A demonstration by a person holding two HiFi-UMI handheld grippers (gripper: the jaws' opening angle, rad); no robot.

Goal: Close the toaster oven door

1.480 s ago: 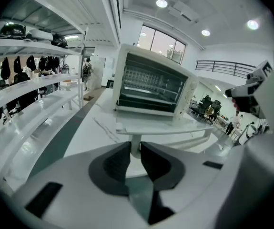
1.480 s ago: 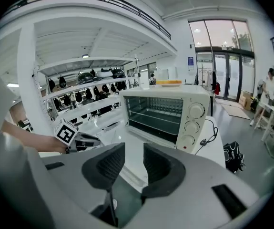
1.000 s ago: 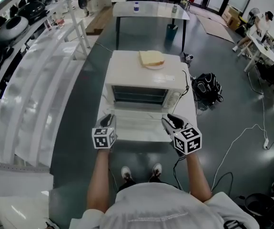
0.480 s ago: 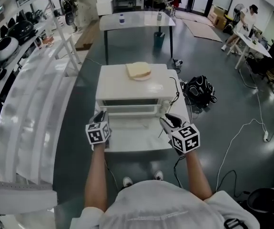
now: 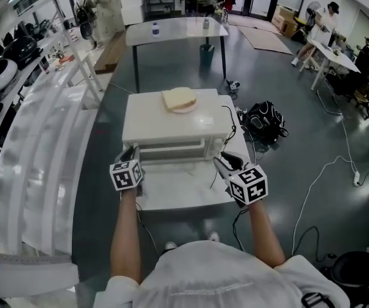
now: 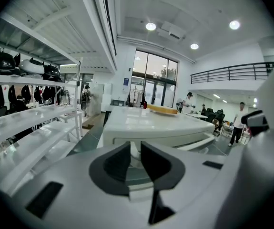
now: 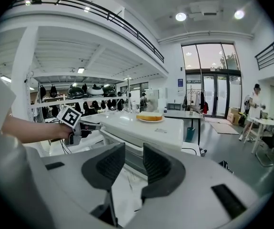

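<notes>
The dark fingers (image 6: pixel 117 163) of the left gripper (image 5: pixel 132 151) sit close together. They seem to pinch a thin white edge at the left end of the white oven door (image 5: pixel 171 157); I think they hold it and do not just rest there. The dark fingers (image 7: pixel 157 166) of the right gripper (image 5: pixel 221 163) are apart with nothing between them; that gripper hovers near the door's right end.

The door is not shut; it sticks out from the front of the boxy white toaster oven (image 5: pixel 171 122) toward the person; I cannot tell how far up it is. The oven stands on a small white worktop (image 5: pixel 171 196); 1 slice of pale bread on a small plate (image 5: pixel 179 99) lies on its roof.

So the step in hand looks like swinging the door up. Next, the left gripper should lift the edge and push it away, in a curve round the hinge at the bottom, until the door meets the oven's front; a soft push is best, so the oven does not slide back; the right gripper can help at the other end or keep clear.
</notes>
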